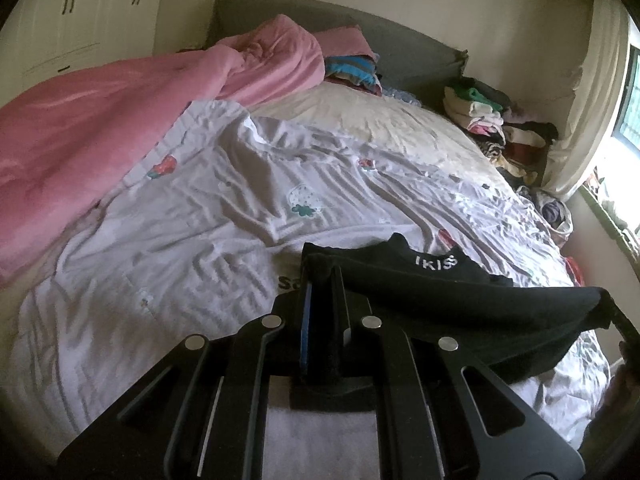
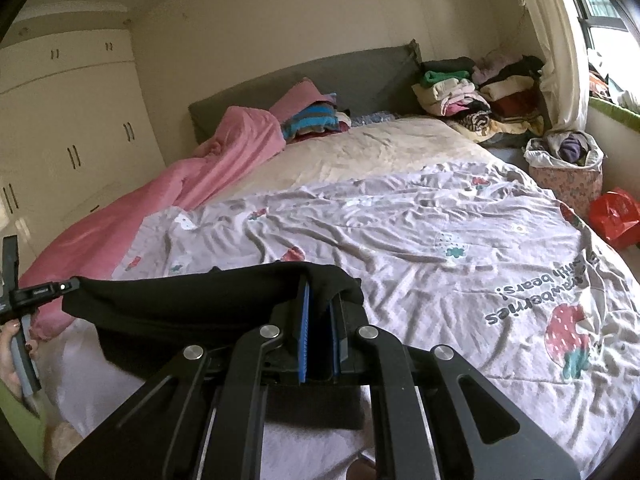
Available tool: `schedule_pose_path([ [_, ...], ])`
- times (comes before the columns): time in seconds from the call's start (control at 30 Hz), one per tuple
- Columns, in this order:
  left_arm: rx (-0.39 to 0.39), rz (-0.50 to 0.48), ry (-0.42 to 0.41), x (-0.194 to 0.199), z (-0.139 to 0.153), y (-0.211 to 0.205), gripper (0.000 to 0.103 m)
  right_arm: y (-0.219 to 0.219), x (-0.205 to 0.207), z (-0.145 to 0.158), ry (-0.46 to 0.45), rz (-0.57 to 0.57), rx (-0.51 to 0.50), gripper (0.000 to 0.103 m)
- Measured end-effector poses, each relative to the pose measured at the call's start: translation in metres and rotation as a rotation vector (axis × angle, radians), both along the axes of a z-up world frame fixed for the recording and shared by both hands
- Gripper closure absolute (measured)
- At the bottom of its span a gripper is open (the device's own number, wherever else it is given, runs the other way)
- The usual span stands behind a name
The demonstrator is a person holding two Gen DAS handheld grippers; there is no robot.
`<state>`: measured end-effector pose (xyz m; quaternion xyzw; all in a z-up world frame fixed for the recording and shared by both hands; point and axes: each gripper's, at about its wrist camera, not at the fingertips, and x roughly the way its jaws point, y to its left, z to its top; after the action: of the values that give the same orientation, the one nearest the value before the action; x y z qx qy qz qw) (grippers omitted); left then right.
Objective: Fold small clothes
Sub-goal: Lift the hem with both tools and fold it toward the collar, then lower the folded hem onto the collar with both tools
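A small black garment (image 1: 448,296) with white lettering hangs stretched between both grippers above the bed. My left gripper (image 1: 322,276) is shut on its left corner, with black cloth draped over the fingertips. In the right wrist view the same black garment (image 2: 192,300) runs leftward from my right gripper (image 2: 320,284), which is shut on its other corner between the blue pads. The left gripper (image 2: 74,284) shows at the far left of that view, held by a hand. The garment's lower part sags toward the white strawberry-print sheet (image 1: 224,208).
A pink blanket (image 1: 100,128) is bunched along the left side of the bed. Piles of clothes (image 2: 472,96) sit near the grey headboard (image 2: 360,72) and window. A clothes-filled basket (image 2: 564,168) and a red bag (image 2: 614,216) stand beside the bed at right.
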<state>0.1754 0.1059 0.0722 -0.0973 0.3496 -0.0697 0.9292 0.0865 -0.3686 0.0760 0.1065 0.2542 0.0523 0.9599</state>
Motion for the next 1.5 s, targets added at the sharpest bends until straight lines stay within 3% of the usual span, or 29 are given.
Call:
schedule_pose_path([
  [0.4, 0.017, 0.02, 0.03, 0.037, -0.028, -0.005, 0.1, 0.0, 0.045, -0.026, 0.067, -0.025, -0.019, 0.095],
  [0.8, 0.101, 0.07, 0.047, 0.059, -0.051, -0.006, 0.098, 0.0, 0.078, -0.059, 0.144, -0.056, -0.028, 0.095],
  [0.87, 0.084, 0.076, 0.05, 0.06, -0.052, -0.001, 0.098, 0.001, 0.082, -0.063, 0.162, -0.055, -0.026, 0.088],
  [0.93, 0.085, 0.076, 0.042, 0.057, -0.051, 0.001, 0.098, 0.002, 0.082, -0.064, 0.155, -0.092, -0.058, 0.053],
  [0.97, 0.091, 0.072, 0.037, 0.055, -0.051, 0.0, 0.098, 0.001, 0.079, -0.063, 0.136, -0.111, -0.066, 0.051],
  [1.1, 0.102, 0.031, 0.017, 0.045, -0.048, -0.011, 0.095, -0.002, 0.07, -0.057, 0.105, -0.118, -0.06, 0.052],
  [1.2, 0.094, -0.023, 0.015, 0.036, -0.049, -0.025, 0.082, 0.002, 0.059, -0.052, 0.09, -0.082, -0.063, 0.051],
  [1.37, 0.107, -0.138, 0.062, 0.024, -0.065, -0.056, 0.08, 0.02, 0.046, -0.053, 0.106, -0.003, -0.113, 0.052],
  [1.47, 0.146, -0.187, 0.093, 0.016, -0.08, -0.07, 0.082, 0.03, 0.041, -0.059, 0.132, 0.045, -0.131, 0.071],
  [1.5, 0.165, -0.199, 0.103, 0.014, -0.085, -0.075, 0.09, 0.036, 0.04, -0.064, 0.148, 0.061, -0.145, 0.074],
])
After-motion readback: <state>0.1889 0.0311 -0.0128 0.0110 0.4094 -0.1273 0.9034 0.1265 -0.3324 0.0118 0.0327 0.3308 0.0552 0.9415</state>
